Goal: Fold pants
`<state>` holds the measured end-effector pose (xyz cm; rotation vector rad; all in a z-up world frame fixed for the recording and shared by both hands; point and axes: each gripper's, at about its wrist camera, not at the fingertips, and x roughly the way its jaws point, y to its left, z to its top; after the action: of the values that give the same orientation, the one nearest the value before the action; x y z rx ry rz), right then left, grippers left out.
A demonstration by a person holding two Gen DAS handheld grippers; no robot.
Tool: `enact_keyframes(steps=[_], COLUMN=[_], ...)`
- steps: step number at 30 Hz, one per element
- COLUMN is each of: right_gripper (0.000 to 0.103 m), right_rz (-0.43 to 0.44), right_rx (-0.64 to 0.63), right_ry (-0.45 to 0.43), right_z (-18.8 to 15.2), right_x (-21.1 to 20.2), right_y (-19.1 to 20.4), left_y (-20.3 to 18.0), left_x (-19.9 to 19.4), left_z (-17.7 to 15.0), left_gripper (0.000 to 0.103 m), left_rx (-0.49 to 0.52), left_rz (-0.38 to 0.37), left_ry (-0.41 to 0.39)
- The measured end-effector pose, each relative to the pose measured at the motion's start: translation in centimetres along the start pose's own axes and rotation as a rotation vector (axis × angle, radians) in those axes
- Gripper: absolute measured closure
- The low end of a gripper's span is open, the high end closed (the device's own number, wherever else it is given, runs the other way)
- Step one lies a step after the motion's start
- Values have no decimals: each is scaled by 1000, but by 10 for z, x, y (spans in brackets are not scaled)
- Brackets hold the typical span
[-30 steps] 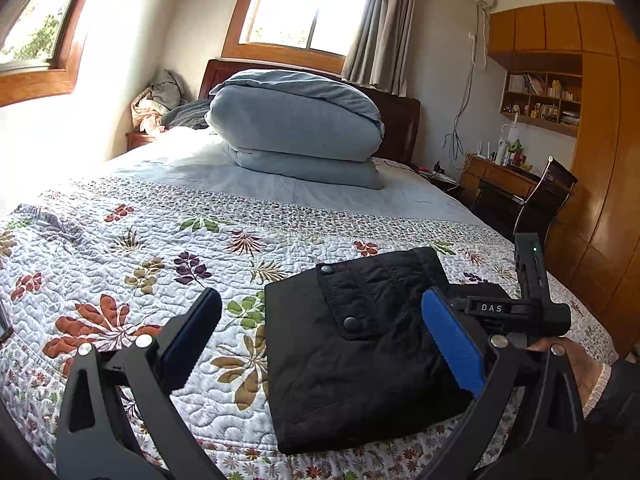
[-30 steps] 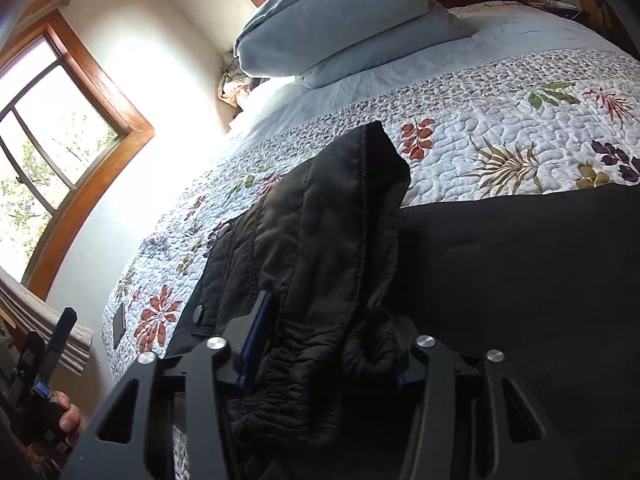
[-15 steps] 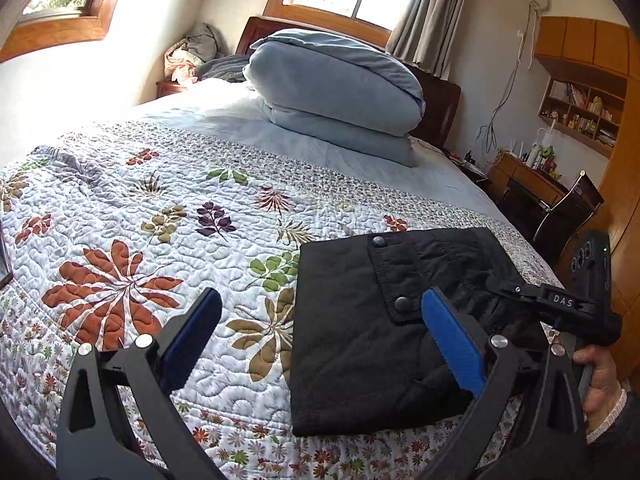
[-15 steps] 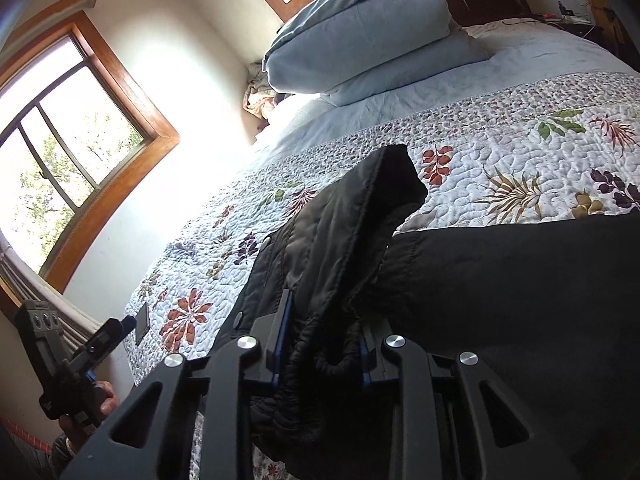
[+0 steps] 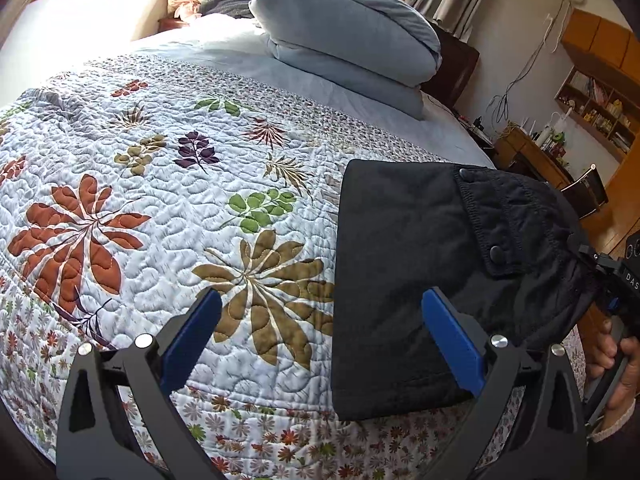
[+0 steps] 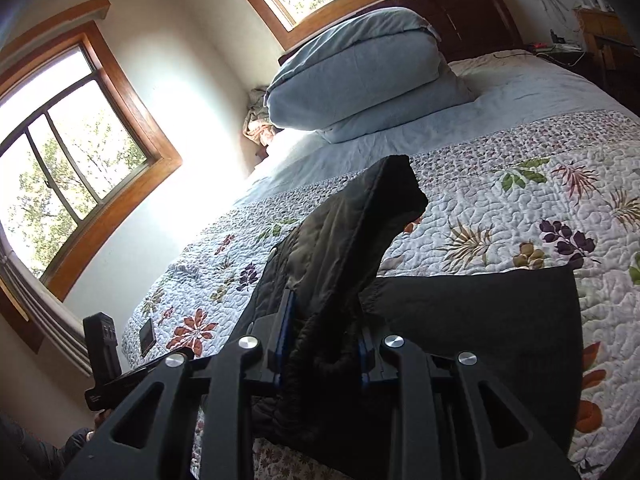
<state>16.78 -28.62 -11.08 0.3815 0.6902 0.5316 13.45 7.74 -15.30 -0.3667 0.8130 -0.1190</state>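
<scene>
The black pants (image 5: 404, 276) lie folded into a compact rectangle near the front right edge of the bed, pocket flap with snap buttons facing up. My left gripper (image 5: 320, 332) is open and empty, hovering above the quilt just left of the pants. My right gripper (image 6: 324, 340) is shut on the bunched waistband edge of the pants (image 6: 352, 240) and lifts that edge so the fabric stands up in a peak. The right gripper also shows in the left wrist view (image 5: 612, 280) at the pants' right side.
The floral quilt (image 5: 160, 200) covers the bed. A stack of blue folded bedding (image 5: 348, 32) sits by the headboard. A dark phone (image 6: 146, 334) lies on the quilt near the far edge. A desk and chair (image 5: 560, 172) stand right of the bed.
My right gripper has closed on the pants' waistband edge and raised it. My left gripper has drifted left and tilted down, staying open.
</scene>
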Motion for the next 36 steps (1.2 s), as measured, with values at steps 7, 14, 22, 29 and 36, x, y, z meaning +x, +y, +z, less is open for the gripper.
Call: enact_keyframes(steps=[7,14,22,29,36], right_gripper=[77,77,77,77,72], right_rz=[-59,-103,-120,-96,-60], right_rx=[34,85,174,263,351], right_ry=[-22,-23,-1,-5,-14], right_z=[-1,-11,-36,-55,-70], right_x=[-29,-43,-39,-31,-23], right_y=[-30,-61,-96,-120,-138], left_y=[-21,-49,-65,-68,-70], left_x=[14,26,42,49,48], left_z=[-5,-9,-14,-14,-11], left_gripper=[3,3,3,3,3], left_rx=[35,122,154,162,159], left_rz=[-13,-7,6,27,30], left_ry=[54,87,136,152,144])
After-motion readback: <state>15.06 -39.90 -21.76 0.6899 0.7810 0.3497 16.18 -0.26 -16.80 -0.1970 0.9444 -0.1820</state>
